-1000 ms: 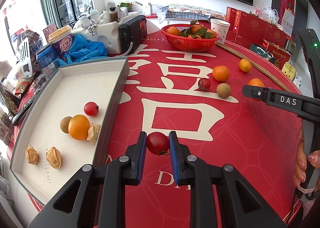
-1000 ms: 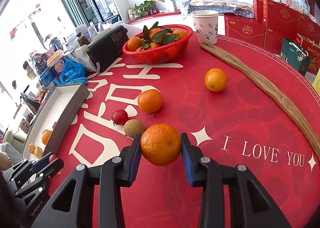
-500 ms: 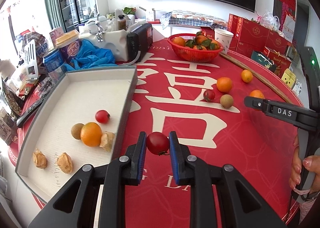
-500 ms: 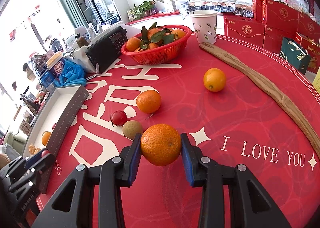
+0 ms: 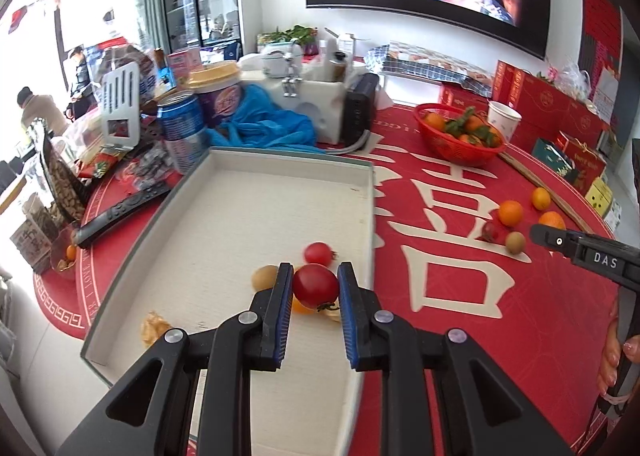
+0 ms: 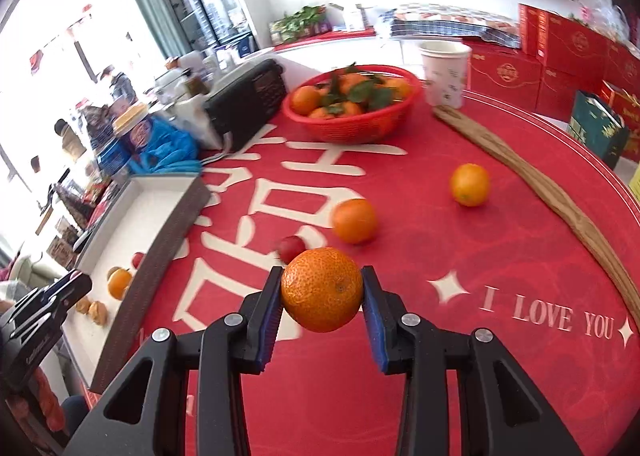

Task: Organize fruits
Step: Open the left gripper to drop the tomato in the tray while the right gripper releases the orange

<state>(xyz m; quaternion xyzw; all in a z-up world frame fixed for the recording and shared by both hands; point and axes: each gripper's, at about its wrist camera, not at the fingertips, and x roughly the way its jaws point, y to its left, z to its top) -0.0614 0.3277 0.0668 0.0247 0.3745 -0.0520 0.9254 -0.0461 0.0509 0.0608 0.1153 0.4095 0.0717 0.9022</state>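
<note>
We are pinching a tomato (image 5: 315, 286) in our left tongs (image 5: 313, 288) above the tray (image 5: 256, 216); only this view is showing a second tomato (image 5: 319, 253) just beyond it. Our right tongs (image 6: 321, 290) are gripping an orange (image 6: 321, 290) over the red tablecloth (image 6: 460, 240), its basket (image 6: 352, 124) lying far ahead.

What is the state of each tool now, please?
Left tool: closed on the red tomato, over the tray.
Right tool: closed on the orange mandarin, above the red tablecloth.
</note>
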